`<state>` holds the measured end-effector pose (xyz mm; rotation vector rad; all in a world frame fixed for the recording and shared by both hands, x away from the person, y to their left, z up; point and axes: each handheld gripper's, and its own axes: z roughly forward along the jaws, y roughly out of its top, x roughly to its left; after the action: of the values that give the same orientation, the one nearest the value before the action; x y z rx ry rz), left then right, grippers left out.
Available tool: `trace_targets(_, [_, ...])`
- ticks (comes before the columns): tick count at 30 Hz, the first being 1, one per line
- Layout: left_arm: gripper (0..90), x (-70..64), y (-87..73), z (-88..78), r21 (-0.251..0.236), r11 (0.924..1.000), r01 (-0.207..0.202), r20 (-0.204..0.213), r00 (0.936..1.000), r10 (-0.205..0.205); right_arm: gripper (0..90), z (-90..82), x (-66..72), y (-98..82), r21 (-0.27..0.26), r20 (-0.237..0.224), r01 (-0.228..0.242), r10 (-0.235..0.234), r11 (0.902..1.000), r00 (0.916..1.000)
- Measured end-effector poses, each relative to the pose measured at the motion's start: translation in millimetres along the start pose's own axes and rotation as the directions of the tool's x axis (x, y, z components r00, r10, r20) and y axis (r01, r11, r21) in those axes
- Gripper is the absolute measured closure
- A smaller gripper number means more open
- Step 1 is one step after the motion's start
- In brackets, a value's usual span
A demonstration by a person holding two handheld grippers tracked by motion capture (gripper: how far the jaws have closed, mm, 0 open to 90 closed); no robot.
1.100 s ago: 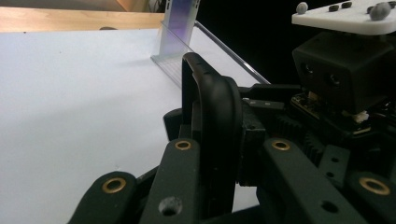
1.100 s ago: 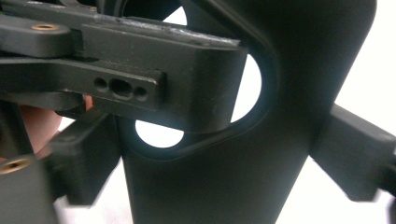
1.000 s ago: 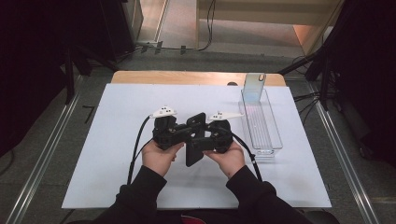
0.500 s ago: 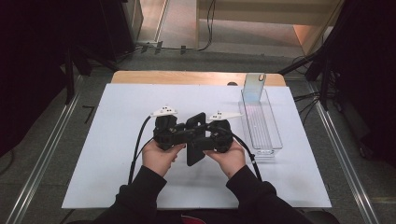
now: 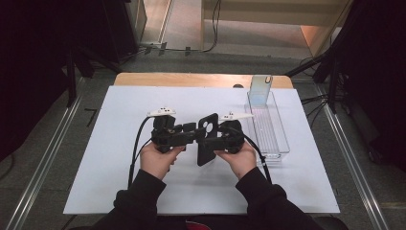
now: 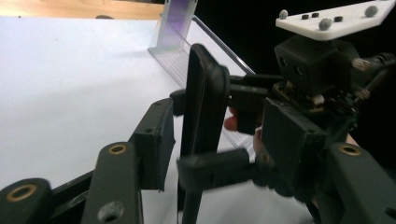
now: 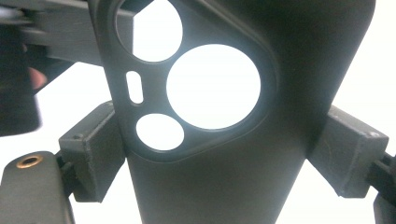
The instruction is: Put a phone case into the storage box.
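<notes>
A black phone case (image 5: 207,139) with round camera cutouts stands upright above the white mat, between my two grippers. My right gripper (image 5: 214,142) is shut on it: in the right gripper view its pads (image 7: 95,156) press on the case (image 7: 224,186) from both long edges. My left gripper (image 5: 194,134) comes in from the left, and its jaws have just been opening. In the left gripper view the case (image 6: 205,93) stands edge-on between my left gripper's (image 6: 219,140) jaws. One pad (image 6: 156,140) sits close beside the case and the other stands well off.
A clear plastic tray (image 5: 275,139) lies on the right of the white mat (image 5: 119,143), with a shiny flat card (image 5: 260,90) standing at its far end. Beyond the mat runs the table's wooden edge (image 5: 191,79). Metal rails flank the table.
The left gripper's jaws have spread apart around the case. Both hands have stayed in place, and the case remains in the right gripper.
</notes>
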<state>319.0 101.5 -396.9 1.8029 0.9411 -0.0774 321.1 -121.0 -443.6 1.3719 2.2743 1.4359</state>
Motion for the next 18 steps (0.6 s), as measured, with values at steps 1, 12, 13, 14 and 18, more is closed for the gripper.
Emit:
trace_targets(1, [41.9, 0.8, 0.0, -1.5, 0.003, 1.0, 0.0, 0.001, 1.0, 0.0, 11.5, -1.0, -2.3, 0.3, 0.0, 0.011, 0.002, -0.002, 1.0, 0.9999])
trace_targets(12, [33.4, 15.6, -16.5, -25.8, 0.072, 0.9972, -0.021, -0.011, 0.9997, 0.022, 11.5, -20.0, -20.3, 10.3, -0.015, 0.043, -0.011, 0.012, 0.9998, 0.999])
trace_targets(13, [33.3, 17.5, -19.1, -28.3, 0.073, 0.9968, -0.032, -0.011, 0.9994, 0.033, 11.5, -22.5, -21.1, 12.2, -0.022, 0.038, -0.014, 0.015, 0.9997, 0.9992])
trace_targets(14, [33.3, 19.4, -21.6, -30.7, 0.081, 0.9961, -0.036, -0.007, 0.9993, 0.037, 11.5, -25.2, -22.1, 14.3, -0.029, 0.032, -0.013, 0.014, 0.9995, 0.9994])
trace_targets(18, [30.2, 26.8, -31.1, -36.6, 0.131, 0.9902, -0.049, -0.002, 0.9988, 0.049, 11.5, -37.1, -24.3, 25.0, -0.032, 0.012, 0.004, -0.003, 0.9995, 0.9999])
